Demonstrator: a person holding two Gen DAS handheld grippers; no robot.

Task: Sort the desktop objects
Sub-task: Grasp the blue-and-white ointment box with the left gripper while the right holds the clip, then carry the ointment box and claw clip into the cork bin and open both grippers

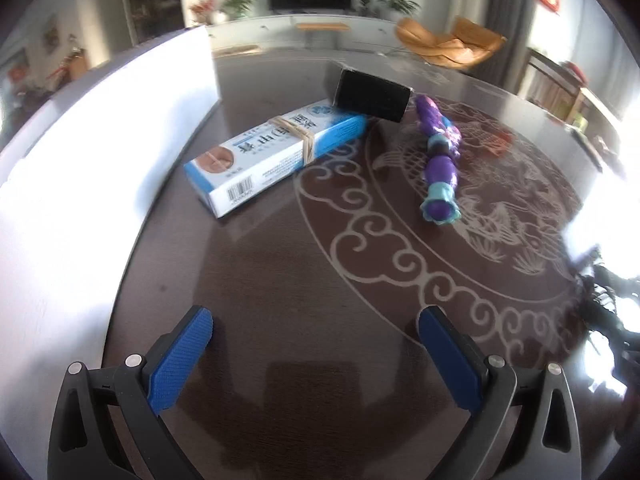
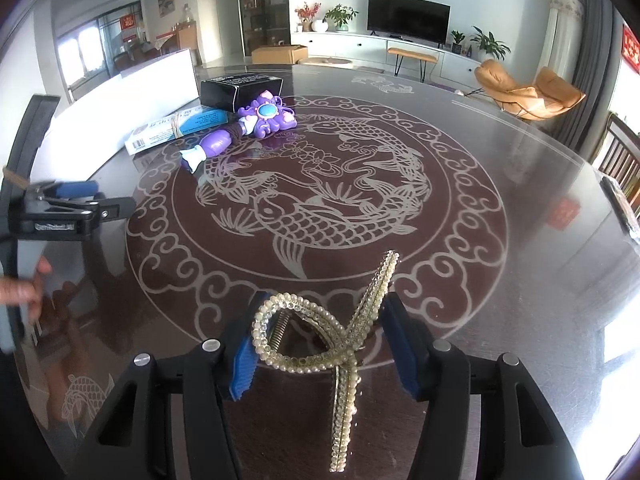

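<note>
dark glossy round table (image 2: 500,168) with koi pattern, living room behind. right gripper (image 2: 320,344) clamps pearl hair clip (image 2: 312,344) at lower centre, one arm slanting to upper right. left gripper (image 1: 316,336) wide apart, nothing between.

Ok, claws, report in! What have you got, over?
Right claw shut on pearl hair clip. Left claw open, empty. Purple toy wand, blue box, black box waiting. Nothing in the way.

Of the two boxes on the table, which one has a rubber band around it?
The long blue and white box, lying flat beside the white panel. A tan rubber band wraps its middle. The black box behind it is shorter, with no band visible.
</note>
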